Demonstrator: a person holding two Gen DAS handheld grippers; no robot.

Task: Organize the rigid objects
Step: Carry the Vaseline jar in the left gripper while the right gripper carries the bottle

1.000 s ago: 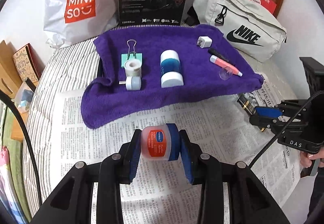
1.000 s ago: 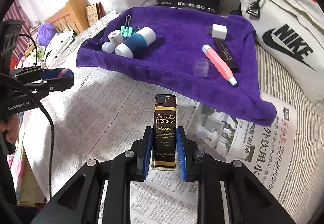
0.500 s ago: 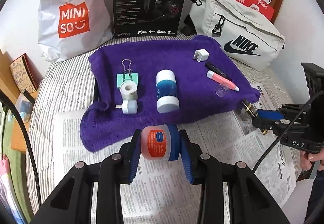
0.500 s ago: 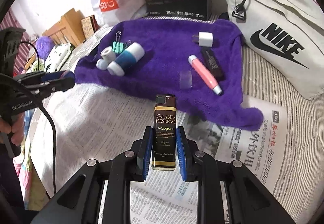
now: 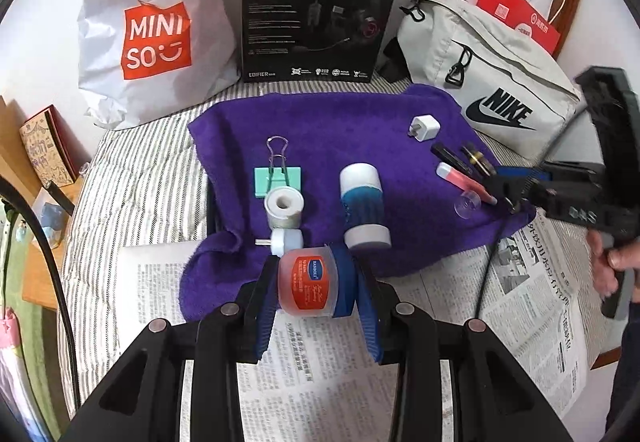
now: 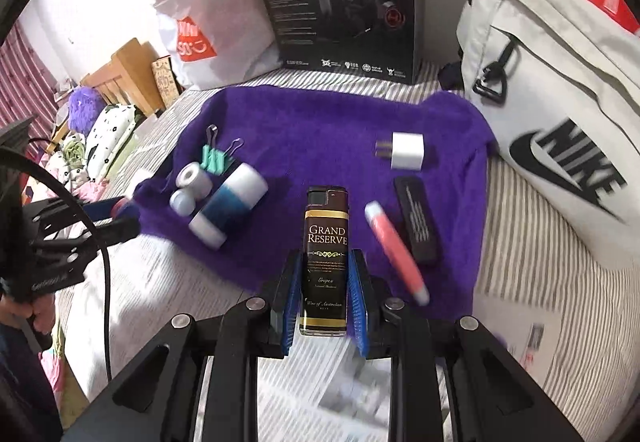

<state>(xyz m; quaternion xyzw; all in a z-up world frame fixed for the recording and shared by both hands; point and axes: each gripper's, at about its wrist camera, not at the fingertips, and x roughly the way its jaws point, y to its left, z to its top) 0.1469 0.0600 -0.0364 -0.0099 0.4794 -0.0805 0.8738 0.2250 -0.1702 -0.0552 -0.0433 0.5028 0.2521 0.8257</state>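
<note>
Both grippers are advancing from newspaper to purple towel (image 5: 328, 130), left gripper (image 5: 316, 296) clamping the balm jar (image 5: 306, 282), right gripper (image 6: 322, 294) pinching the lighter (image 6: 326, 254); seven items are lying placed, two are awaiting release.

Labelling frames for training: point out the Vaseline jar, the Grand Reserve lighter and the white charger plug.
Vaseline jar (image 5: 308, 282), left wrist view, orange label.
Grand Reserve lighter (image 6: 326, 242), right wrist view, printed front.
White charger plug (image 6: 407, 151), right wrist view, top face.
</note>
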